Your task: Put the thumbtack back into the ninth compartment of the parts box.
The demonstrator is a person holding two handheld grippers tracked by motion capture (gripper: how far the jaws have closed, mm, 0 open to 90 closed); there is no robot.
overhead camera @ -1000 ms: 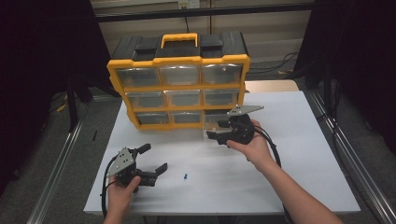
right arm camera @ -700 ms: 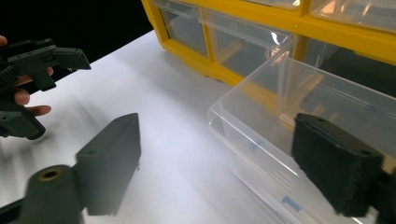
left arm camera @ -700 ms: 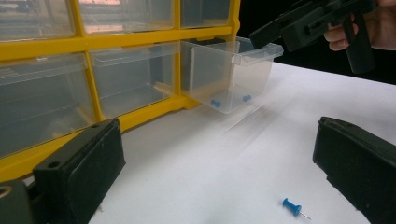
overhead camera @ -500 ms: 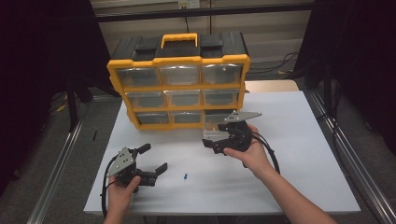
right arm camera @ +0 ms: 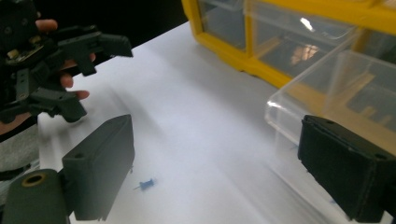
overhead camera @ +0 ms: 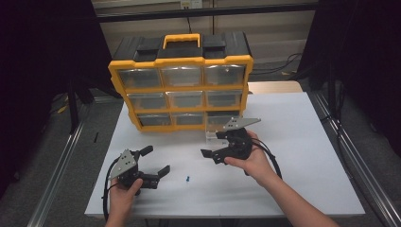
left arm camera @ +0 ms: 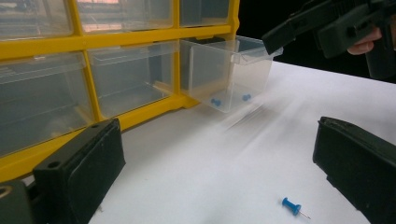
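Observation:
A small blue pushpin [overhead camera: 189, 179] [left arm camera: 292, 206] [right arm camera: 147, 185] lies loose on the white table [overhead camera: 293, 142]. My left gripper [overhead camera: 157, 160] [left arm camera: 217, 135] rests to its left, open and empty. My right gripper [overhead camera: 210, 156] [right arm camera: 217, 135] hovers just right of and beyond the pin. Its jaws have just been opening and nothing is between them; they stand open. The yellow organizer [overhead camera: 182, 90] has its bottom-right clear drawer [overhead camera: 218, 128] [left arm camera: 233, 70] [right arm camera: 327, 79] pulled out. Blue pins [left arm camera: 215, 101] lie in the drawer.
The organizer stands upright at the back of the table, its other clear drawers pushed in. Bare white table lies right of my right hand [overhead camera: 257, 163]. Cables trail from both grippers. Metal rails [overhead camera: 56, 179] run along the floor on both sides.
My right gripper has drawn back from the pulled-out drawer, moving left and toward the near edge, closer to the loose pin. The left gripper and the pin have stayed put.

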